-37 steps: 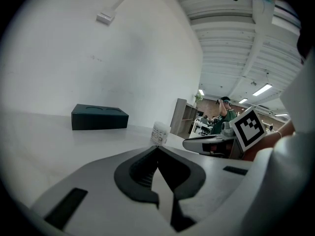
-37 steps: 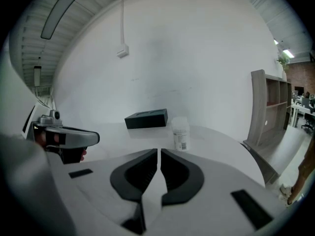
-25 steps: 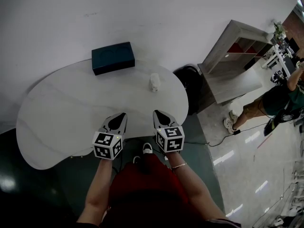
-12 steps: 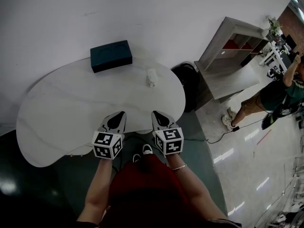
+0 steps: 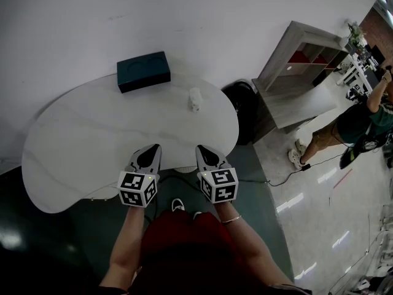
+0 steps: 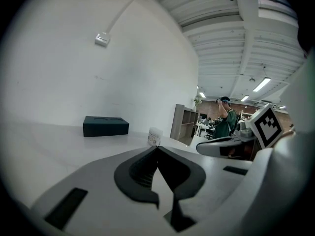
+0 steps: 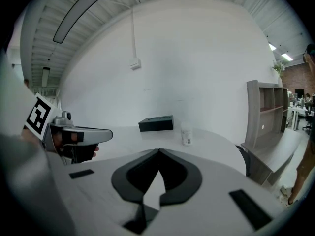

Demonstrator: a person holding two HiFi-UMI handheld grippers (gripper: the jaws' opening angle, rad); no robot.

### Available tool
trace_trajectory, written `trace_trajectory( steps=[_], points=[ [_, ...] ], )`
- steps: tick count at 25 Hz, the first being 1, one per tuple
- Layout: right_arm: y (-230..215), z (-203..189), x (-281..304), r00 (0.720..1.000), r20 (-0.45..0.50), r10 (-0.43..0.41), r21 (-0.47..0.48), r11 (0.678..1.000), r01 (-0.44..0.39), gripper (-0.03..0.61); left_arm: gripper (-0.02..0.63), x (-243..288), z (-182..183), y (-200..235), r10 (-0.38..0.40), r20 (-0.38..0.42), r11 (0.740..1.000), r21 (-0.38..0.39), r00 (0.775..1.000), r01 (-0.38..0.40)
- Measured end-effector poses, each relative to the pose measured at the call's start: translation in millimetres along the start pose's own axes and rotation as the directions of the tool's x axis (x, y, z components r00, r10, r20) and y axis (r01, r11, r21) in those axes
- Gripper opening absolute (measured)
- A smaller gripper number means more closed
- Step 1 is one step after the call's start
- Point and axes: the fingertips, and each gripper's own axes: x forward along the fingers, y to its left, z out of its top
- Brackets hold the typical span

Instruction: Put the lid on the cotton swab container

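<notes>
A small white cotton swab container [image 5: 195, 99] with a label stands on the far right part of the white table [image 5: 92, 140]; I cannot make out a separate lid. It also shows small in the left gripper view [image 6: 155, 136] and the right gripper view [image 7: 186, 136]. My left gripper [image 5: 151, 147] and right gripper [image 5: 201, 147] hover side by side over the table's near edge, well short of the container. Both are shut with nothing between the jaws, the tips touching in the left gripper view [image 6: 157, 147] and the right gripper view [image 7: 158, 151].
A dark rectangular box [image 5: 143, 70] lies at the table's far edge by the white wall. Right of the table are a black round object [image 5: 245, 103] on the floor and a grey shelf unit [image 5: 301, 72]. A person [image 5: 362, 121] stands at the far right.
Both grippers stay shut at the near edge and have drawn back slightly toward me. The container and box have not moved.
</notes>
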Motion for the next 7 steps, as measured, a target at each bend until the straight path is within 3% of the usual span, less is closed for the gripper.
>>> trace_trajectory(
  steps=[7],
  points=[
    [-4.9, 1.6, -15.4, 1.000, 0.004, 0.015, -0.010, 1.000, -0.015, 0.015, 0.023, -5.7, 4.6, -12.6, 0.032, 0.018, 0.999, 0.000, 0.999, -0.032]
  ],
)
